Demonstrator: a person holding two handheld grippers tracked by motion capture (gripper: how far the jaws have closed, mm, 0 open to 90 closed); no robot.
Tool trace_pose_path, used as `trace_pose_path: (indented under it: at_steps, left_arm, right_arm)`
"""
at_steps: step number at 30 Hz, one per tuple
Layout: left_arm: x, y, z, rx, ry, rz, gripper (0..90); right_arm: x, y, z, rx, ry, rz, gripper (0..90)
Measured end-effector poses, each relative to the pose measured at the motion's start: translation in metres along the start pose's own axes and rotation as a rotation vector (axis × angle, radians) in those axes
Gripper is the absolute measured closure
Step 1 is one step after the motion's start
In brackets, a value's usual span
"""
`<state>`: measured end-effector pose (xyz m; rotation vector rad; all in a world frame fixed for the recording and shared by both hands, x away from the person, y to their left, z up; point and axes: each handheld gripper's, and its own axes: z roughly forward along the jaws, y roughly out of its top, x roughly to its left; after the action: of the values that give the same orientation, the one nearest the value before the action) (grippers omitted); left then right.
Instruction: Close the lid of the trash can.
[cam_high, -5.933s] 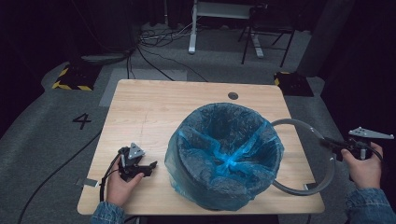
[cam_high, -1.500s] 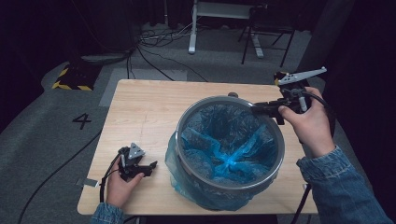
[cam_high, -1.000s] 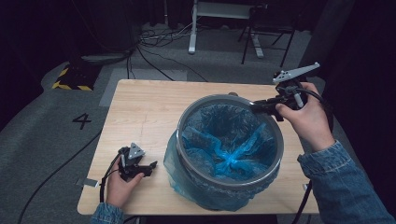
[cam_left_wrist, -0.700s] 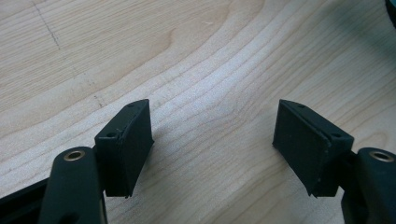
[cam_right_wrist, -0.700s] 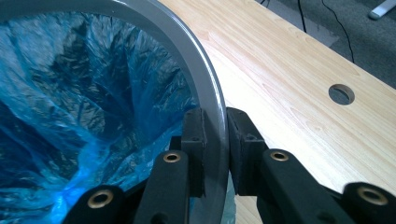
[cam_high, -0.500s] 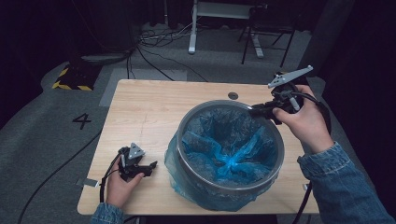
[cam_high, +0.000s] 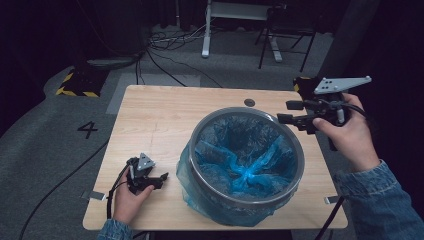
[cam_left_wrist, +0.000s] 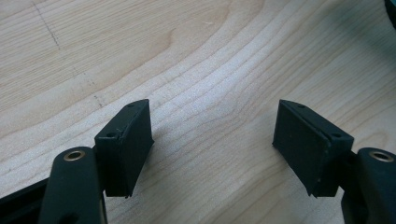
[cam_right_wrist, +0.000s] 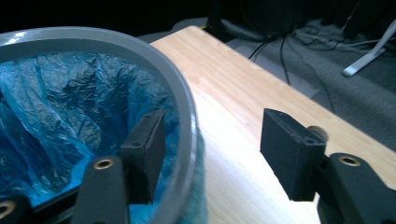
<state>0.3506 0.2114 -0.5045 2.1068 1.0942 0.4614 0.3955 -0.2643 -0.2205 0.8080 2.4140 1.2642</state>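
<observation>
So compared with half a second back, the right tongs (cam_high: 287, 112) have just been opening and have let go of the grey ring (cam_high: 295, 150). Before that they were pinched on its far-right edge; now they sit just off that edge with the hand pulled a bit to the right. In the right gripper view the ring's rim (cam_right_wrist: 184, 100) still runs up between the two pads, but neither pad presses on it, so it's a loose straddle and not a grip. About six seconds ago the ring was off past the desk's right edge in those tongs; now it sits on top of the bin (cam_high: 200, 200), over the blue bag (cam_high: 245, 160).

The left tongs (cam_high: 161, 179) haven't budged from the near-left part of the desk (cam_high: 160, 115). In the left gripper view they're spread wide over bare wood with nothing in them (cam_left_wrist: 212, 135).

Count: one bin, one blue bag lining it and spilling over its sides, one grey ring, two tongs, one desk.

Around it: a small dark round hole (cam_high: 249, 102) in the desk just behind the bin, a painted "4" (cam_high: 87, 129) on the floor to the left, a yellow-black striped block (cam_high: 77, 91) past that, cables (cam_high: 165, 42) on the floor and white furniture legs (cam_high: 206, 32) at the back. Nothing sits between the tongs and the ring.
</observation>
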Motion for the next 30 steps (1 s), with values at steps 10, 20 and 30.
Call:
trace_pose_path:
  at_steps: [10, 20, 30]
  left_arm:
    - [0.000, 0.000, 0.000, 0.000, 0.001, 0.000, 28.1]
    - [0.000, 0.000, 0.000, 0.001, 0.001, 0.002, 28.2]
    - [0.000, 0.000, 0.000, 0.001, 0.001, 0.002, 28.2]
  right_arm:
    - [-0.012, -0.025, -0.021, -0.021, -0.067, -0.001, 35.3]
    - [-0.020, -0.057, -0.013, -0.011, -0.089, 0.017, 32.4]
    - [-0.038, -0.099, -0.001, 0.018, -0.134, 0.061, 30.5]
